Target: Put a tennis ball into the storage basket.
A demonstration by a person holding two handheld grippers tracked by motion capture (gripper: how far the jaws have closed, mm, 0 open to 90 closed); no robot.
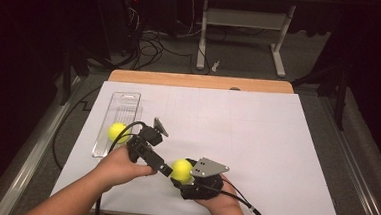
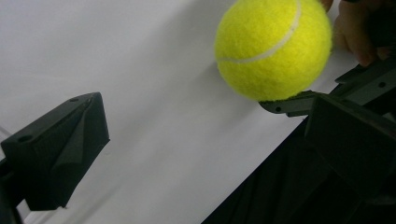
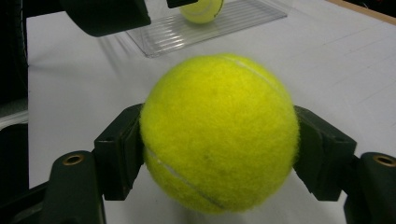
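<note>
Your right gripper (image 3: 219,154) is clamping a fuzzy yellow tennis ball (image 3: 219,133) just above the white sheet (image 1: 256,141). Your left gripper (image 2: 205,135) is gaping beside it. The high view is showing a second yellow ball (image 1: 117,132) in the clear plastic tray (image 1: 123,103).

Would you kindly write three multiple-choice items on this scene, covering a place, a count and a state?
1. Where is the second tennis ball?
A. in the clear tray
B. on the floor
C. on the wooden table edge

2. How many tennis balls are in view?
A. one
B. two
C. four

3. How does the right gripper stand?
A. open and empty
B. shut on a tennis ball
C. shut on the tray

Answers: 1 A, the high view shows it inside the tray; 2 B, one in the tray, one in the fingers; 3 B, both fingers press the ball's sides.
</note>
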